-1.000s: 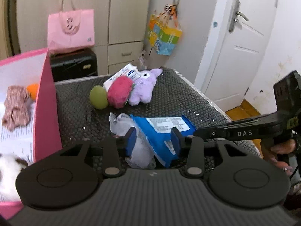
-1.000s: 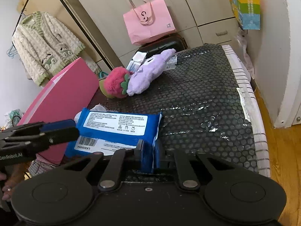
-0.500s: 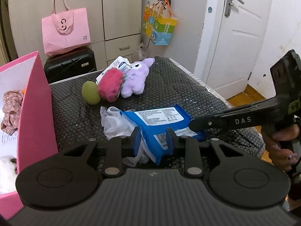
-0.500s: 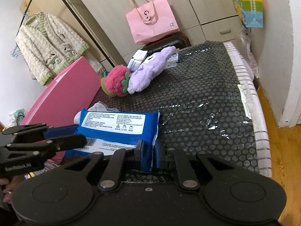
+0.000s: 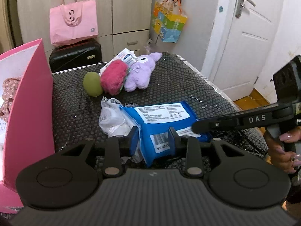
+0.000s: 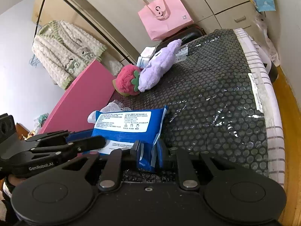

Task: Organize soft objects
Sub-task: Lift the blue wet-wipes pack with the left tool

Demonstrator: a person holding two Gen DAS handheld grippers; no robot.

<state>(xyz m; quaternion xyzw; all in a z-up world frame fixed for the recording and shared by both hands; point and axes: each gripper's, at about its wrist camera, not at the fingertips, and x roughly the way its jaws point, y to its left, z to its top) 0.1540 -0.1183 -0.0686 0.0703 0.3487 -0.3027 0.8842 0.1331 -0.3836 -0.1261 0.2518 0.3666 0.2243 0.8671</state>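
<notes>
A blue wipes pack (image 5: pixel 163 120) lies on the black bubble-wrap table (image 5: pixel 178 86), partly over a white mesh cloth (image 5: pixel 112 116). My left gripper (image 5: pixel 152 138) is shut on the pack's near end, its blue pads (image 5: pixel 134 138) against both sides. My right gripper (image 6: pixel 149 155) is shut on the pack's (image 6: pixel 129 124) other edge; it also shows in the left wrist view (image 5: pixel 195 127). Further back lie a green ball (image 5: pixel 92 83), a pink strawberry plush (image 5: pixel 113 79) and a purple plush (image 5: pixel 140 73). The strawberry plush (image 6: pixel 126 82) and the purple plush (image 6: pixel 160 66) also show in the right wrist view.
A pink box (image 5: pixel 28 103) stands open at the table's left with a floral cloth (image 5: pixel 8 92) inside. A white packet (image 5: pixel 126 56) lies behind the plushes. A pink bag (image 5: pixel 73 24) sits on a black suitcase (image 5: pixel 75 56) beyond. A white door (image 5: pixel 250 37) is at right.
The left gripper has closed onto the blue pack's near end. The pack has shifted and lifted a little between both grippers. The right gripper keeps its grip.
</notes>
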